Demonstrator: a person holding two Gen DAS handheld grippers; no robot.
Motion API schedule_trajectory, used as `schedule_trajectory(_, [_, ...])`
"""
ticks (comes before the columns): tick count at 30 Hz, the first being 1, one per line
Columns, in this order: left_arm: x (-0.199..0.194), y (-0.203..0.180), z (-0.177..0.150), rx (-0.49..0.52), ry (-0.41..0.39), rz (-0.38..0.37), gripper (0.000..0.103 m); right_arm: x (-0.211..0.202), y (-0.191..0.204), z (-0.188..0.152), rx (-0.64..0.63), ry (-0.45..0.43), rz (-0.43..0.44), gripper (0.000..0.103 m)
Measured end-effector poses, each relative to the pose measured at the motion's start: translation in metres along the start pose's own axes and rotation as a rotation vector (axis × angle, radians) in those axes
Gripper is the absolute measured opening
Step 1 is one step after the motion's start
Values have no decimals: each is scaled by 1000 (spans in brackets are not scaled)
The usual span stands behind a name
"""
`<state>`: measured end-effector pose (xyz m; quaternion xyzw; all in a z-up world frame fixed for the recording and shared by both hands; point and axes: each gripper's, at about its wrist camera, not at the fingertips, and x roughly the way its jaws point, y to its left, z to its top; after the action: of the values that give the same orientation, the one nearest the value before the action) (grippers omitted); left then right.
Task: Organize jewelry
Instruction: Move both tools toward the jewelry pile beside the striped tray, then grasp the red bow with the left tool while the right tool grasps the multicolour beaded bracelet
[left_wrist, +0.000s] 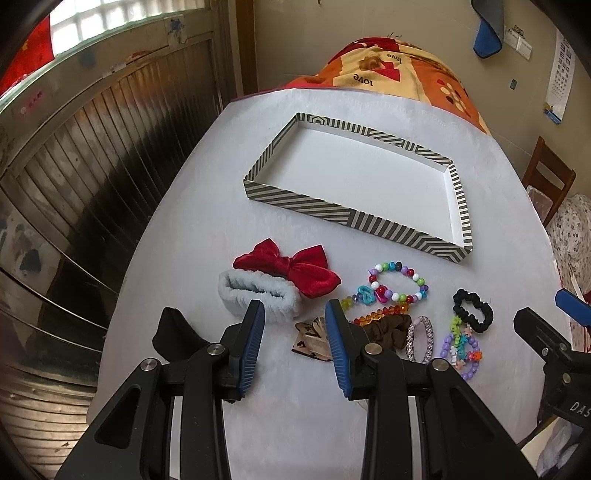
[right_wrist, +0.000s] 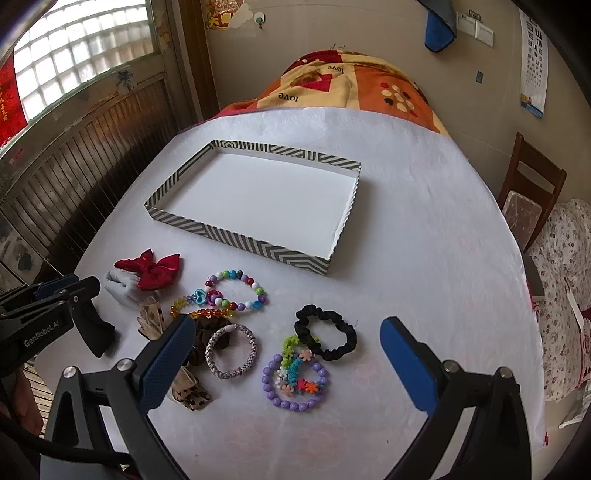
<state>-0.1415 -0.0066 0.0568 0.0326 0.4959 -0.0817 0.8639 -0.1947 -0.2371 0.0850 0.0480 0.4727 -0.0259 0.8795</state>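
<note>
A striped shallow tray (left_wrist: 295, 201) (right_wrist: 236, 232) with a white floor lies on the white table, nothing in it. In front of it lie a red bow (left_wrist: 291, 269) (right_wrist: 153, 271), a grey fuzzy band (left_wrist: 255, 293) (right_wrist: 120, 288), a multicolour bead bracelet (left_wrist: 400, 286) (right_wrist: 240, 291), an amber bead bracelet (left_wrist: 380, 314), a brown scrunchie (left_wrist: 393, 330), a leopard-print clip (left_wrist: 312, 338) (right_wrist: 188, 395), a sparkly lilac bangle (left_wrist: 419, 338) (right_wrist: 231, 350), a black scrunchie (left_wrist: 472, 310) (right_wrist: 327, 334) and a purple bead bracelet (left_wrist: 461, 349) (right_wrist: 295, 380). My left gripper (left_wrist: 295, 314) is open above the clip. My right gripper (right_wrist: 291, 334) is wide open over the bangle and scrunchie.
The white table (left_wrist: 207, 229) (right_wrist: 424, 258) ends at the left by a dark slatted wall panel (left_wrist: 92, 155). An orange patterned blanket (right_wrist: 351, 81) lies beyond the far edge. A wooden chair (right_wrist: 532, 184) and floral bedding (right_wrist: 569, 277) stand to the right.
</note>
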Motion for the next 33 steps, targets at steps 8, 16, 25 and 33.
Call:
schedule_trajectory(8, [0, 1, -1, -2, 7, -4, 15, 3, -3, -1, 4, 6, 1, 102])
schedule_trajectory(16, [3, 14, -2, -39, 22, -1, 15, 7, -22, -3, 29, 15, 1, 102])
schedule_trajectory(25, [10, 50, 5, -119, 61, 5, 15, 15, -34, -6, 25, 30, 27, 102])
schedule_trajectory(33, [25, 75, 23, -212, 115, -45, 15, 34, -24, -2, 5, 37, 93, 102])
